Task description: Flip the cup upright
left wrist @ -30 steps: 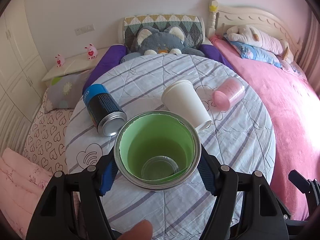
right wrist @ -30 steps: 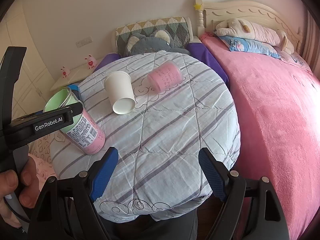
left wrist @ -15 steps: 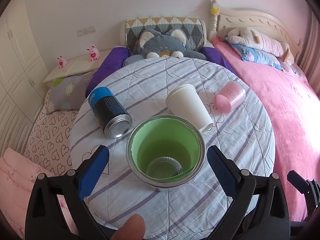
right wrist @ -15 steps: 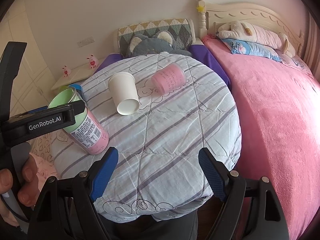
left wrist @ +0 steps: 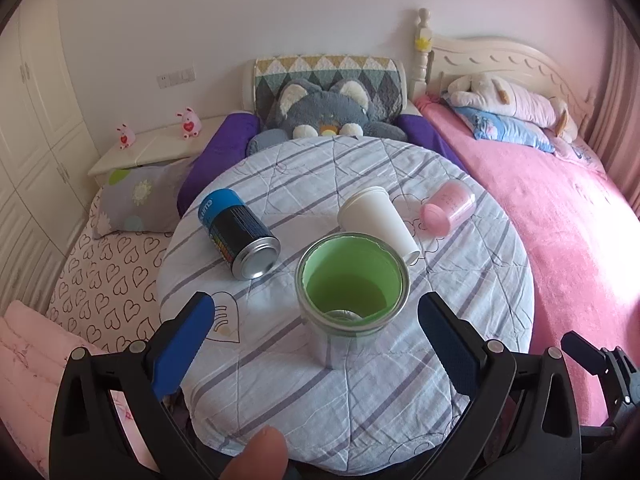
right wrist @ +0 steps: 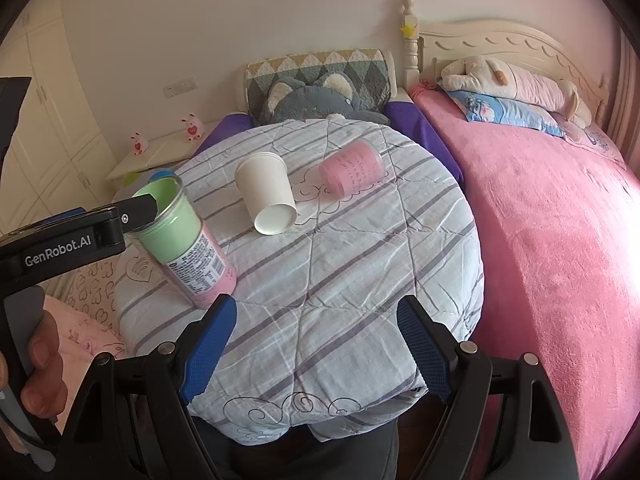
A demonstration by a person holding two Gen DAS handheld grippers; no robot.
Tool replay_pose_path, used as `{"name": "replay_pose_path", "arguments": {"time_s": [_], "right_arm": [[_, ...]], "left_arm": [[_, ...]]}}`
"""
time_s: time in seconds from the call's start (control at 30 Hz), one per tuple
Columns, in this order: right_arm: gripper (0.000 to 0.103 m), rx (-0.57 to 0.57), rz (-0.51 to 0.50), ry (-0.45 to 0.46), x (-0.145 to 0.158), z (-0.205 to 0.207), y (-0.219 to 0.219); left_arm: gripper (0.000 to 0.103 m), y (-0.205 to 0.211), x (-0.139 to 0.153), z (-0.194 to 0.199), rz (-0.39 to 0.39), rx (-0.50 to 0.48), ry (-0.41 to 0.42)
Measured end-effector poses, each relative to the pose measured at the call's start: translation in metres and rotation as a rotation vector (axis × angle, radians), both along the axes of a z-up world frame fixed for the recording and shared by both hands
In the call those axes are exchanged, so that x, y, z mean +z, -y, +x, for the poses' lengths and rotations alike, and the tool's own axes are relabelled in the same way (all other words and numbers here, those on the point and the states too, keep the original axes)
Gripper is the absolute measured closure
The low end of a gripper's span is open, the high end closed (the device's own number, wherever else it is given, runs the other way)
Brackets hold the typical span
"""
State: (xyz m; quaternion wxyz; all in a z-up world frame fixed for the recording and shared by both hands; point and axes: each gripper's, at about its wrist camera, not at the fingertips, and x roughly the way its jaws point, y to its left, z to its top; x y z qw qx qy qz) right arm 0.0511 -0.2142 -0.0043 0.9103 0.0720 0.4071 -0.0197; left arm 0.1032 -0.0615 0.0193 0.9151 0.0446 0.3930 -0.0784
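Note:
A green-lined cup [left wrist: 352, 284] with a pink labelled outside [right wrist: 188, 240] stands upright on the round striped table [left wrist: 360, 392]. My left gripper [left wrist: 316, 340] is open, its blue pads apart on either side of the cup and a little behind it, not touching. A white paper cup [left wrist: 378, 220] [right wrist: 266, 196] lies on its side behind it. A pink cup [left wrist: 450, 208] [right wrist: 352, 168] lies on its side further right. My right gripper [right wrist: 316, 352] is open and empty over the table's near edge.
A blue and black can [left wrist: 238, 232] lies on its side at the table's left. A pink bed [right wrist: 552, 208] runs along the right. A grey plush toy [left wrist: 324, 116] sits behind the table. A heart-print mattress [left wrist: 108, 272] lies low at the left.
My left gripper opened, let go of the green-lined cup and drew back. The cup now stands upright by itself. My right gripper has stayed open and moved little.

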Motion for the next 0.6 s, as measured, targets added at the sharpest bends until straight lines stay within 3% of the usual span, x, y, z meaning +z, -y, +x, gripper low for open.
{"name": "replay_pose_path", "arguments": {"time_s": [0.33,0.6], "right_arm": [[0.02,-0.001,-0.031,0.041,0.013,-0.024,-0.024],[0.02,-0.01,-0.063,0.079,0.015,-0.045,-0.041]], "left_arm": [[0.0,-0.028,0.017,-0.044,0.013,0.006,0.062],[0.0,-0.057,0.01,-0.087,0.021,0.022,0.084]]}}
